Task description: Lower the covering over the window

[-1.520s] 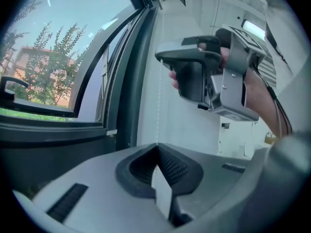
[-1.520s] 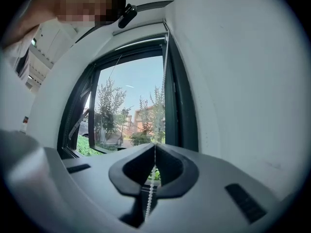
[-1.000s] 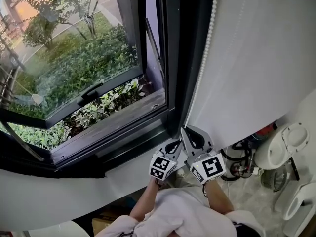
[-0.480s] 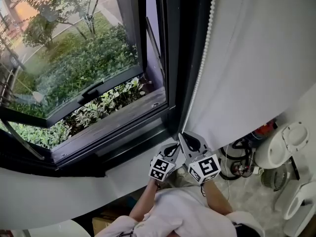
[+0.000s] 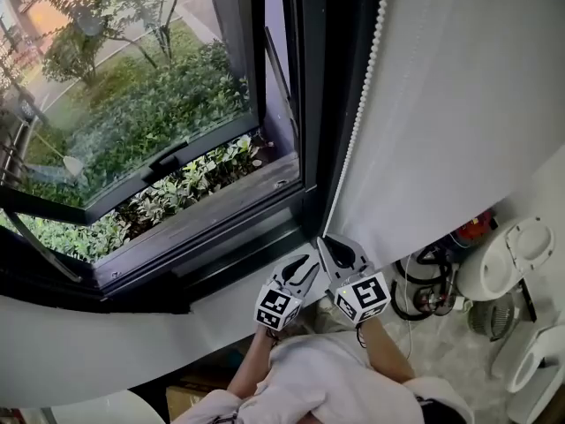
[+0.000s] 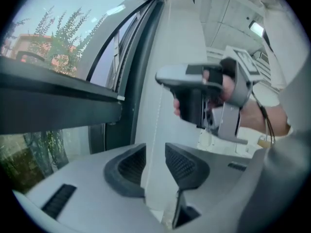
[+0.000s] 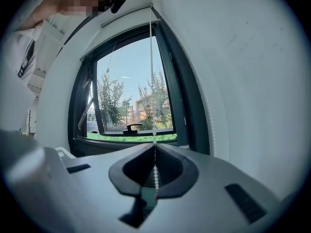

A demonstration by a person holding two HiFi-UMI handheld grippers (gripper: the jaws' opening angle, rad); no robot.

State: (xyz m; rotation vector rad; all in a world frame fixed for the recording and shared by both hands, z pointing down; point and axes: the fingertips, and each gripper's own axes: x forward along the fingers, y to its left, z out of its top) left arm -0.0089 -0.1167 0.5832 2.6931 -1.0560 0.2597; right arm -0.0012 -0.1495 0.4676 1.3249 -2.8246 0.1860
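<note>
Head view: from above, steeply down onto the black-framed open glass window [image 5: 300,148]. Right gripper view: low, level, facing that same window. Left gripper view: close alongside its frame.

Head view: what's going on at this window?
A person works the bead chain beside the open window with two handheld grippers. The right gripper is shut on the chain. The left gripper has just opened its jaws, with the chain running loose between them. The window is not yet covered.
</note>
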